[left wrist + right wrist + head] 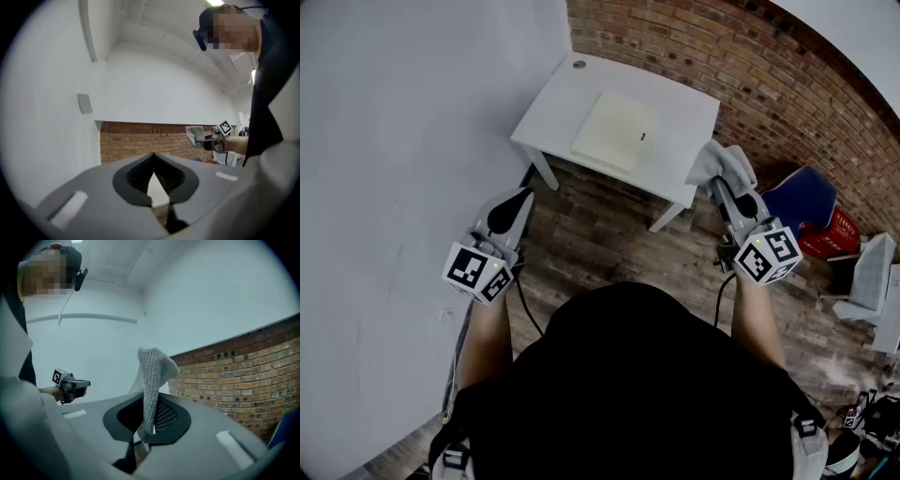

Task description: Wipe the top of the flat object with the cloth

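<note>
A cream flat board (617, 131) lies on a small white table (553, 103) against the brick wall. My right gripper (718, 187) hangs in the air just off the table's right corner, shut on a grey knitted cloth (722, 164). The cloth (152, 376) stands up out of the jaws of the right gripper (151, 401) and droops over them. My left gripper (524, 194) hovers over the floor below the table's left corner. Its jaws meet at the tips with nothing between them in the left gripper view (153, 157). Neither gripper is over the board.
A small round object (579, 65) sits at the table's far left corner. A white wall (403, 141) runs along the left and a brick wall (750, 66) behind. To the right on the wooden floor are a blue object (802, 202), a red crate (834, 234) and white items (872, 272).
</note>
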`<state>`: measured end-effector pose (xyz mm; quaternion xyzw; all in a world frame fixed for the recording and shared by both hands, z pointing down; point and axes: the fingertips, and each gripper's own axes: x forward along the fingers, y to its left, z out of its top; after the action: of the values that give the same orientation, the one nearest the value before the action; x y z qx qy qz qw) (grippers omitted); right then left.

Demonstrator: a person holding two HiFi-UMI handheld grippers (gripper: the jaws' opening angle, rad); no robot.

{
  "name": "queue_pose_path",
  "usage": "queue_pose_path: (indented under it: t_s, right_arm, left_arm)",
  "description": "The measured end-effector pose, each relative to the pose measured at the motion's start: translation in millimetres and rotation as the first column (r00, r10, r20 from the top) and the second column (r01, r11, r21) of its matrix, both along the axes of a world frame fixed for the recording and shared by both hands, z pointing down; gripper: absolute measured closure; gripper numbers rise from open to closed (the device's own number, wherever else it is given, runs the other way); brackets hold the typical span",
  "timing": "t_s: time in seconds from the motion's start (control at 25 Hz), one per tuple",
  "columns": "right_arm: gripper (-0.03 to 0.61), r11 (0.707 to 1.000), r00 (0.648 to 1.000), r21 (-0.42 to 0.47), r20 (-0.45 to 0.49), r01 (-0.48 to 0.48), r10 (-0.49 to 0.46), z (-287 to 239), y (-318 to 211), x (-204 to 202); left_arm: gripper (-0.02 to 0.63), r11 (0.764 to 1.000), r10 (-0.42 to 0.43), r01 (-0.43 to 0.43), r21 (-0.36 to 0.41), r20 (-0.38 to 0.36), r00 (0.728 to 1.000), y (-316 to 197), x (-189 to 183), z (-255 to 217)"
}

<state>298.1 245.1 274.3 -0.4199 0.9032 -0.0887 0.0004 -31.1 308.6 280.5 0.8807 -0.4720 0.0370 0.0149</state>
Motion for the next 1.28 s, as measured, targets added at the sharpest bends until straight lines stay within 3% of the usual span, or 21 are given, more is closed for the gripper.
queue_pose_path:
  t_s: [0.52,0.88,1.28]
  right_arm:
    - [0.568,1.0,1.0,-0.008,-0.011,0.024,-0.024,5,-15,16]
    - [0.568,0.998,0.998,-0.043,0.046,0.043,-0.041,19,-35,38]
    - [0.568,0.997,0.997,-0.051,0.052,0.061,-0.058,24,-66,28]
  left_arm:
    - [0.612,1.0,-0.012,0.011,0.002,0.009,1.0,-14,21,1]
    - [0.612,0.999,-0.038,0.038,0.004,0.017,0.999,-26,46,1]
    - [0.612,0.999,-0.041,0.041,-0.003,0.022,0.999,-56,38,5]
